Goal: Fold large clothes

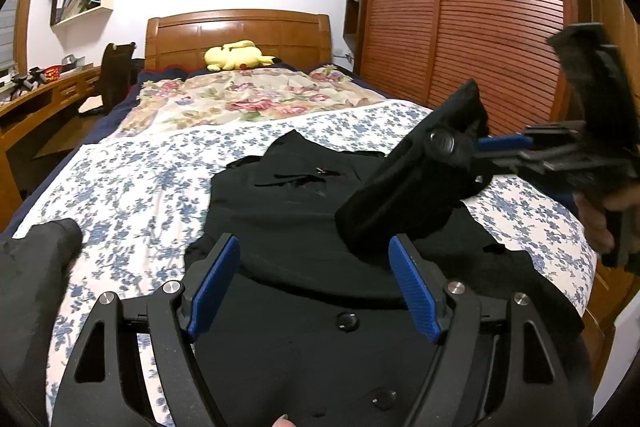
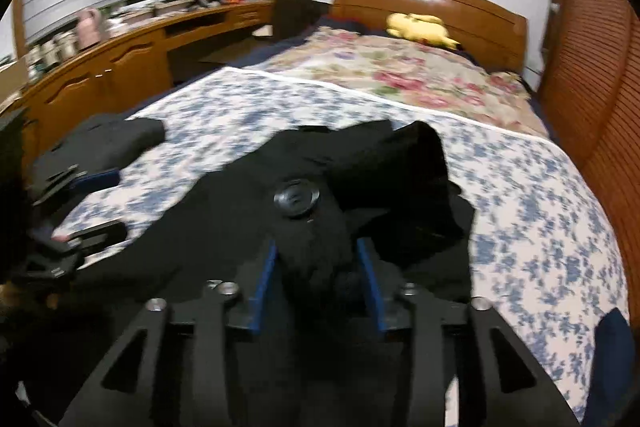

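black heavy buttoned coat (image 1: 304, 227) is lying spread on the blue-flowered white bedsheet (image 1: 132, 187), one sleeve (image 1: 404, 179) lifted off it. right gripper (image 2: 316, 267) is clamping that sleeve's cuff near its big round black button (image 2: 296, 197). left gripper (image 1: 316, 287) is hovering over the coat's near edge, fingers spread, gripping nothing. risk: thick cloth is bunching between narrow blue pads (image 2: 264, 287), so the sleeve may slip out mid-fold.

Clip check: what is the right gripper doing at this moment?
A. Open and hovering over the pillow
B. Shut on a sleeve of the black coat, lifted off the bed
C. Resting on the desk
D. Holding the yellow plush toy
B: the right gripper pinches the sleeve of the black coat, raised above the bed.
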The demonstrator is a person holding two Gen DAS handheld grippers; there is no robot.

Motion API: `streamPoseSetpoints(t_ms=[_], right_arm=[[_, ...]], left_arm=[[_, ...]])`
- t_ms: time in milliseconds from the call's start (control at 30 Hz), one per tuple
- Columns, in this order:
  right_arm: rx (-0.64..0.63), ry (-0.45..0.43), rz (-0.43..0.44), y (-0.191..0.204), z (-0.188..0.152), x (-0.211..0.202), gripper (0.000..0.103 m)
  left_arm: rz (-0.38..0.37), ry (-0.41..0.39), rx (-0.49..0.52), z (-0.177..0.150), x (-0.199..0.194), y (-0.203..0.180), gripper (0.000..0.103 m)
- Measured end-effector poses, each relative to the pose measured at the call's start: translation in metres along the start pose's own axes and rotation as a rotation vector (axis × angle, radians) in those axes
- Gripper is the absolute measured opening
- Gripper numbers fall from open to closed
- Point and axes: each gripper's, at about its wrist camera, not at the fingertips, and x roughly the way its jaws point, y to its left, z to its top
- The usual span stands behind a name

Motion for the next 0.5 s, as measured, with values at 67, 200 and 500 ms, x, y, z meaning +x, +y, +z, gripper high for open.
streamPoseSetpoints(t_ms=[67, 200, 500], right_arm=[[-0.028, -0.011, 0.032, 0.01, -0.003, -0.008, 0.054], [-0.026, -0.023, 0.074, 0.001, -0.007, -0.019, 0.056], [0.001, -0.052, 0.07, -0.005, -0.016, -0.032, 0.057]], left_arm=[[0.009, -0.001, -0.006, -0.002, -0.003, 0.007, 0.078], [0.022, -0.005, -0.027, -0.003, -0.01, 0.021, 0.078], [0.023, -0.013, -0.031, -0.005, -0.015, 0.028, 0.078]])
